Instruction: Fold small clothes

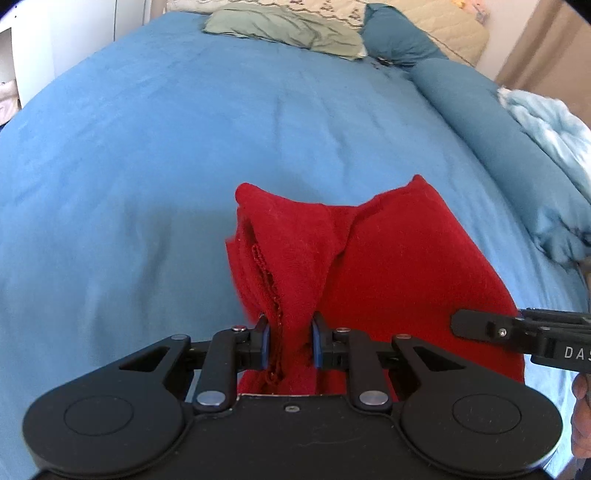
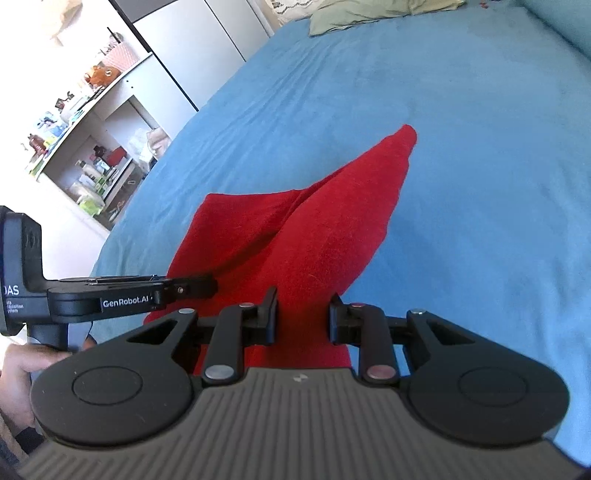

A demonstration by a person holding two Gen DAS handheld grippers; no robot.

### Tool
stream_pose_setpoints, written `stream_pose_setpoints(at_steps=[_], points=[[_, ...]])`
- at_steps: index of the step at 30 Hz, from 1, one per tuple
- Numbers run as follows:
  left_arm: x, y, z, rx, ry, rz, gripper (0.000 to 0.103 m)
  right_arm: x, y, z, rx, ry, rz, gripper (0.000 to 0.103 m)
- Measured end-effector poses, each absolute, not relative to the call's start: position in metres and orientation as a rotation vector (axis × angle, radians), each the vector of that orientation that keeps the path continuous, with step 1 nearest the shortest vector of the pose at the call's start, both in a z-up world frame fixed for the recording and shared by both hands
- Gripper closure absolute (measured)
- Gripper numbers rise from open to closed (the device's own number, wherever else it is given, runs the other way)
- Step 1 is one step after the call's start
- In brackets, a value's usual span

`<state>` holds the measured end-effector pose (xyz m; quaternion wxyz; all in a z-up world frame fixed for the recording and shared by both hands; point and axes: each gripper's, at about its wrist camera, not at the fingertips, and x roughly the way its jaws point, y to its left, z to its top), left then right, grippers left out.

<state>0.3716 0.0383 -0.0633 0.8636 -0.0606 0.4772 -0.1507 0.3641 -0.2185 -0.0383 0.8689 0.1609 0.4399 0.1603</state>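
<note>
A small red garment lies partly lifted over the blue bed cover. My left gripper is shut on a bunched edge of it, with red cloth pinched between the blue pads. My right gripper is shut on another edge of the red garment, and the cloth rises in a ridge ahead of it. The right gripper also shows at the right edge of the left wrist view. The left gripper shows at the left of the right wrist view. The two grippers are close together, side by side.
Blue bed cover spreads all around. A green cloth and pillows lie at the far end. A pale blue blanket is bunched at the right. White shelves with small items stand left of the bed.
</note>
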Motion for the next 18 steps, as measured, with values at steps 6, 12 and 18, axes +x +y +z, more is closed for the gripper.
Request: stream_pose_setpoints(at_steps=[6,12,18], points=[[0.311,-0.014,-0.099,-0.149,1.001,-0.313,0.080,0.283,-0.264,-0.065,0.319,0.938,0.303,0.063],[0.294,-0.028,-0.132,-0.004,0.874,-0.296,0.065,0.264,-0.298,-0.119,0.382,0.934,0.301,0.061],[0.278,-0.022,-0.128,0.091,0.773,-0.229,0.019,0.253,-0.293,-0.131,0.296,0.885,0.249,0.024]])
